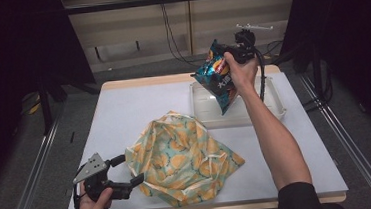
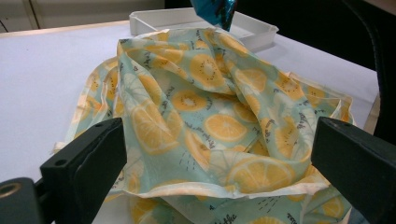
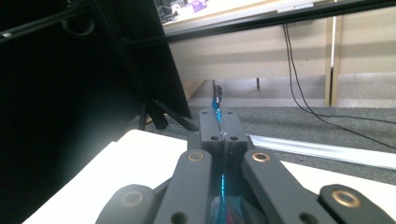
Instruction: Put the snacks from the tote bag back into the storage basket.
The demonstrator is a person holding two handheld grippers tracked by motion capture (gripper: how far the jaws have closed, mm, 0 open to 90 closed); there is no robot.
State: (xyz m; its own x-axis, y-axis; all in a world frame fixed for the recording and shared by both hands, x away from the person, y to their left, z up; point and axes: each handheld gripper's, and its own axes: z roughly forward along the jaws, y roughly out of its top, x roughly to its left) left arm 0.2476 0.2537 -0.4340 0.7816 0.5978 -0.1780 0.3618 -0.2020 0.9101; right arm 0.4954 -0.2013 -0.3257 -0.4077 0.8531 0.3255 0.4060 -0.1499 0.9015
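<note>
A fabric bag (image 1: 182, 157) printed with orange and kiwi slices lies crumpled on the white table (image 1: 124, 114), toward the near side. My left gripper (image 1: 131, 169) rests at the bag's left edge, jaws wide apart. In the left gripper view the bag (image 2: 210, 107) lies between and beyond the open left gripper (image 2: 219, 163), its hemmed rim facing the camera. My right gripper (image 1: 234, 53) is raised over the far right and shut on the top edge of a blue chip packet (image 1: 217, 79), which hangs above a white tray (image 1: 273, 97). The right gripper (image 3: 220, 133) pinches the packet's thin blue edge (image 3: 217, 109).
The shallow white tray (image 2: 159, 18) stands at the far right of the table, just behind the fabric bag. The packet's lower corner (image 2: 215, 11) dangles over it. Black curtains, a dark frame bar and floor cables lie beyond the table's far edge.
</note>
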